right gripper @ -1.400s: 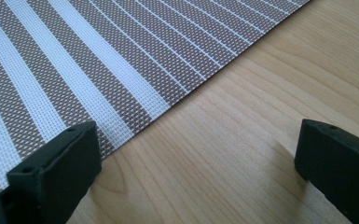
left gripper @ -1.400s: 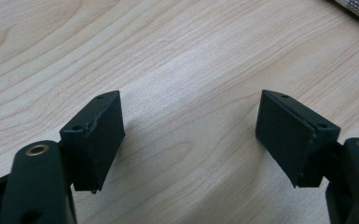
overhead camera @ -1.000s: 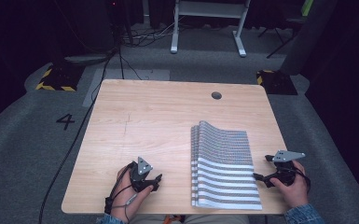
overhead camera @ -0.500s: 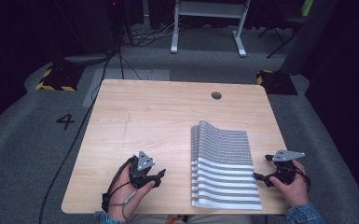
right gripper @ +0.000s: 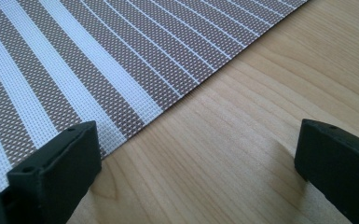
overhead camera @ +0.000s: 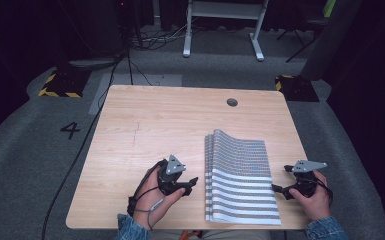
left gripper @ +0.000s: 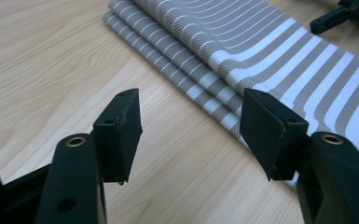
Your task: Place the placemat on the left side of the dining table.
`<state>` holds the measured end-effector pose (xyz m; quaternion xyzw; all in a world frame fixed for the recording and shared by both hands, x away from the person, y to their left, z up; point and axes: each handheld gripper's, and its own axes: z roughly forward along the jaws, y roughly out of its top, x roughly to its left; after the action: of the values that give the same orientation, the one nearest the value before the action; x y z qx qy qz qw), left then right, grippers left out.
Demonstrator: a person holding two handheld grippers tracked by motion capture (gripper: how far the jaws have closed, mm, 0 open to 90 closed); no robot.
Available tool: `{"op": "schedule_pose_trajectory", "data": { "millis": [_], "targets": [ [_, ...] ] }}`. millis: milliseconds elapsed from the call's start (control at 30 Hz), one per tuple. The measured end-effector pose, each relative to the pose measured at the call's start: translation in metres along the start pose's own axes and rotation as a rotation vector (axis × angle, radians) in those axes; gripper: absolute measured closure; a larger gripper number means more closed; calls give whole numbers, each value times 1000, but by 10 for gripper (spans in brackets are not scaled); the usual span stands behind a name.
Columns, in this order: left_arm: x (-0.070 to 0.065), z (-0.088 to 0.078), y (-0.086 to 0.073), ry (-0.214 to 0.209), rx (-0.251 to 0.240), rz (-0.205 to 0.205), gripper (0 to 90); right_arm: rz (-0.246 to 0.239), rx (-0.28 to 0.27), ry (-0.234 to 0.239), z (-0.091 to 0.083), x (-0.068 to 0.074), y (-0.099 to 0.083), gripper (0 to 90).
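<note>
High view: a folded striped mat (overhead camera: 240, 177) lies at the desk's (overhead camera: 150, 125) near right corner. Left gripper (left gripper: 189, 135) sits beside its stacked fold edge, right gripper (right gripper: 196, 163) at its right edge; both are wide open and empty. Judgement: close squarely over every layer before lifting.

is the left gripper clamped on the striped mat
No, the left gripper is open beside the striped mat, its jaws apart over bare table.

dim rm, grey carpet floor (overhead camera: 25, 165) w/ white desk frame (overhead camera: 223, 25)
</note>
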<state>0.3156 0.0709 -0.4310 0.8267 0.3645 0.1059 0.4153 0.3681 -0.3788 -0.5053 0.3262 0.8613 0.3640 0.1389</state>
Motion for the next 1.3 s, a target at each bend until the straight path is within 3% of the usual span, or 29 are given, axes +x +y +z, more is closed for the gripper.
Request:
{"op": "schedule_pose_trajectory", "data": {
  "millis": [100, 133, 233, 367, 500, 733, 933, 1033, 1100, 1167, 1300],
  "targets": [
    [-5, 19, 7, -59, -1, -20, 377, 0, 1, -1, 0, 0, 0, 4],
    [-5, 19, 7, -59, -1, -20, 370, 0, 1, -1, 0, 0, 0, 4],
    [-12, 39, 14, -108, 23, -19, 354, 0, 0, -1, 0, 0, 0, 4],
    [-15, 53, 17, -125, 36, -25, 353, 1, 0, 0, 0, 0, 0, 5],
    [-15, 75, 16, -138, 81, -34, 353, 2, 0, 0, 0, 0, 0, 5],
    [-22, 86, 17, -175, 103, -13, 331, 4, 0, -2, 0, 0, 0, 4],
    [-26, 94, 17, -177, 109, -28, 347, 4, -1, -6, 0, 0, 0, 4],
    [-30, 100, 17, -189, 125, -29, 401, 4, -1, -5, 1, 0, 0, 4],
    [-33, 104, 18, -175, 136, -18, 453, 3, 0, -6, 1, 0, 1, 5],
    [-34, 106, 19, -154, 150, -27, 550, 3, -1, -6, 1, 0, 0, 4],
    [-34, 103, 23, -138, 129, -61, 749, 3, -1, -6, 1, 0, 1, 4]
  ]
}}
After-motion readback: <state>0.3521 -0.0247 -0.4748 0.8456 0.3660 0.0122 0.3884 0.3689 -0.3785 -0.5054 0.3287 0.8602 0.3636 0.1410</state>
